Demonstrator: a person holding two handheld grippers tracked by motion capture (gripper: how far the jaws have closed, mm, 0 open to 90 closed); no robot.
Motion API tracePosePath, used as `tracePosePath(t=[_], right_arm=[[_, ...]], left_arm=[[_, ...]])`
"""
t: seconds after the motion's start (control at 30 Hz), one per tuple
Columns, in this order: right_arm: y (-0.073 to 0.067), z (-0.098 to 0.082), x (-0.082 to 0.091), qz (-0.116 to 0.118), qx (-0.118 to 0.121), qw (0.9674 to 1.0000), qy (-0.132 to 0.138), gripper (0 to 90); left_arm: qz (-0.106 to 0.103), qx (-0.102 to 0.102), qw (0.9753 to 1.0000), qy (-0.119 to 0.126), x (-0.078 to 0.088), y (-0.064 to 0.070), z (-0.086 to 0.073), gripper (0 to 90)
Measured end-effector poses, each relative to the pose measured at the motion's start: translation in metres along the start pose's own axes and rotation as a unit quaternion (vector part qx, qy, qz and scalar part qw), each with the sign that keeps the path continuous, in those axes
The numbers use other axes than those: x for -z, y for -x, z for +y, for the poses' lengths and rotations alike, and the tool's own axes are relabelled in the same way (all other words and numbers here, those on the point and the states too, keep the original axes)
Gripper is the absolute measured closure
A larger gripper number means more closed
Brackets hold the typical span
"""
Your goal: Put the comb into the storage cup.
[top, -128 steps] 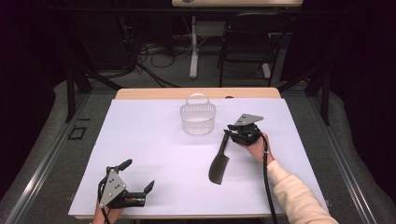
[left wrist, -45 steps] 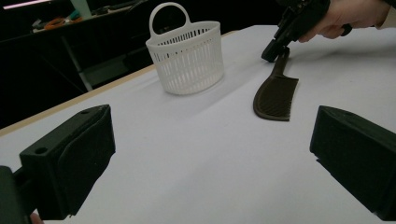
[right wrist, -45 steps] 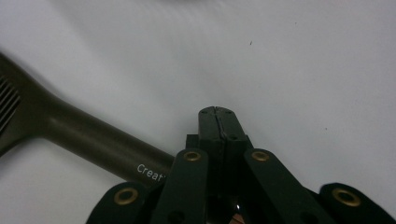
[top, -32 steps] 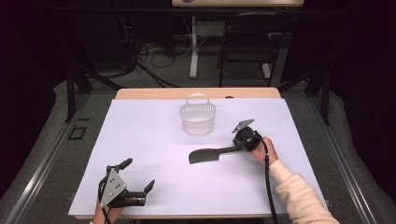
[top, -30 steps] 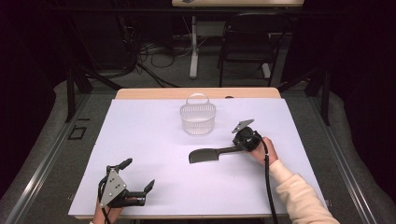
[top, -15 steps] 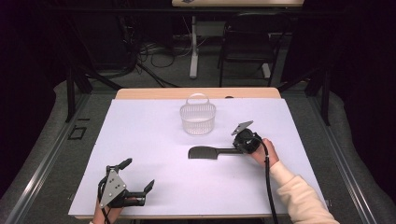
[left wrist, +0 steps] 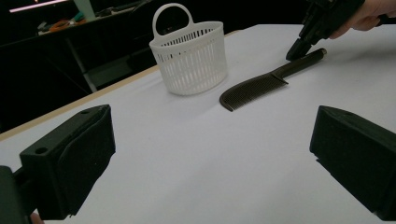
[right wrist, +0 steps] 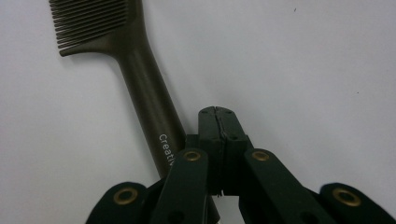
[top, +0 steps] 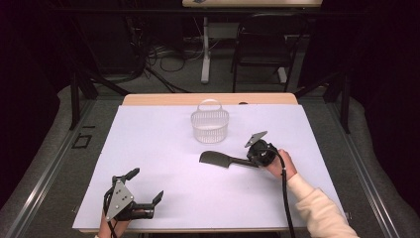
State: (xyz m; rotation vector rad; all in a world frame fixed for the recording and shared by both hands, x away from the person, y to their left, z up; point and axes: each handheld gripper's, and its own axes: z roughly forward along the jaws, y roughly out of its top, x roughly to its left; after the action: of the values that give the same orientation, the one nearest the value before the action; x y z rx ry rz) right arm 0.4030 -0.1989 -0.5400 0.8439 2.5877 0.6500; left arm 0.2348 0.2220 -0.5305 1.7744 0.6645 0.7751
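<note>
A dark comb lies flat on the white table sheet, teeth end to the left, handle to the right. My right gripper is shut with nothing between its jaws, and its tip rests against the end of the comb's handle. In the right gripper view the closed jaws meet at the right gripper's tip, just right of the handle. A white slotted basket stands upright behind the comb. My left gripper stays open near the front left edge, far from the comb and the basket.
The sheet covers a wooden table whose bare back edge shows behind the basket. A chair and cables stand on the dark floor beyond. A hand and sleeve reach in from the front right.
The comb has swung from pointing toward the front edge to lying crosswise, its teeth end sweeping left, with the shut right gripper at its handle. The left gripper has not moved.
</note>
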Motion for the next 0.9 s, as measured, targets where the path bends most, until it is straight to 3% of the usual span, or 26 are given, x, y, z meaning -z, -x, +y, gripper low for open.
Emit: tracePosePath(t=[0.5, 0.7, 0.77, 0.83, 0.9], right_arm=[[-0.004, -0.001, 0.003, 0.004, 0.005, 1.0, -0.003, 88.2], [-0.001, -0.001, 0.007, 0.003, 0.004, 0.9999, 0.009, 75.7], [0.002, -0.001, 0.01, 0.001, 0.005, 1.0, 0.001, 65.3], [0.004, -0.001, 0.01, -0.002, -0.001, 1.0, 0.007, 63.9], [0.009, -0.001, 0.016, -0.005, -0.009, 0.9999, 0.009, 56.6]], left_arm=[[0.008, -0.004, 1.0, -0.002, 0.0, 0.0, 0.0, 0.1], [0.009, -0.006, 0.9999, -0.003, 0.0, 0.0, 0.0, 0.1], [0.011, -0.005, 0.9999, -0.003, 0.0, 0.0, 0.0, 0.1], [0.011, -0.003, 0.9999, -0.003, 0.0, 0.0, 0.0, 0.1], [0.011, -0.003, 0.9999, -0.004, 0.0, -0.001, 0.0, 0.1]])
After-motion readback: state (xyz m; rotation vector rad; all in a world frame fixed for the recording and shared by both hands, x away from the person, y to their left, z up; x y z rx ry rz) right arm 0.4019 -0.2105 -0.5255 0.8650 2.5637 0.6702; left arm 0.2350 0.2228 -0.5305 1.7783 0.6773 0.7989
